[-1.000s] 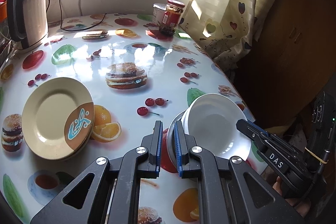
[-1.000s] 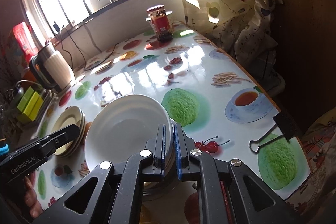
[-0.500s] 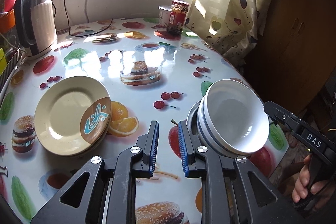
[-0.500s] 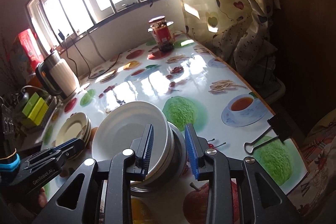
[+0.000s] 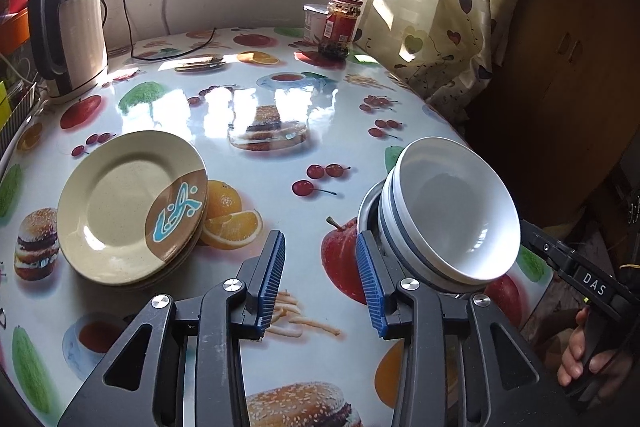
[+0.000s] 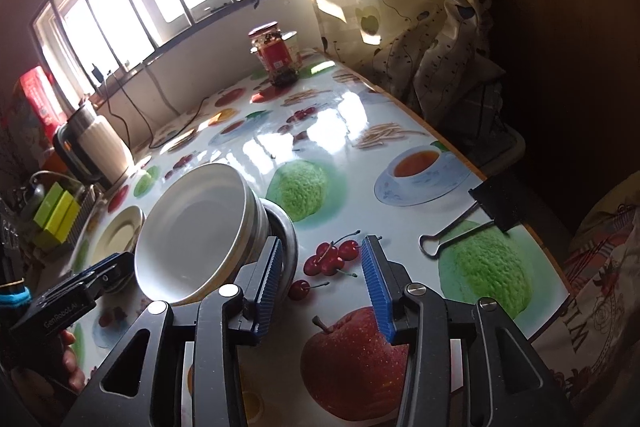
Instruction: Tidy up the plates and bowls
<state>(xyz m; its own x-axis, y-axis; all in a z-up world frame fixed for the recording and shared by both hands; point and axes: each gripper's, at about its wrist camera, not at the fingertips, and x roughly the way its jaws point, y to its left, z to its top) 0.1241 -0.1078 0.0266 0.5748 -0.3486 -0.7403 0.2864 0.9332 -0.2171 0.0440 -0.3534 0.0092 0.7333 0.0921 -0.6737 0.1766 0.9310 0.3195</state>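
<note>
White bowls [image 5: 448,211] sit nested in a metal bowl [image 6: 286,239] at 3 o'clock of the plate stack [image 5: 128,207], left gripper [image 5: 320,283] and right gripper [image 6: 320,287] both wide open and empty, so stacking looks finished; next move likely a check.

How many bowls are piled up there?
3, maybe more hidden. They sit nested by the table's right edge: the top white bowl, a second white bowl showing only its rim beneath, and a metal bowl at the bottom.
</note>
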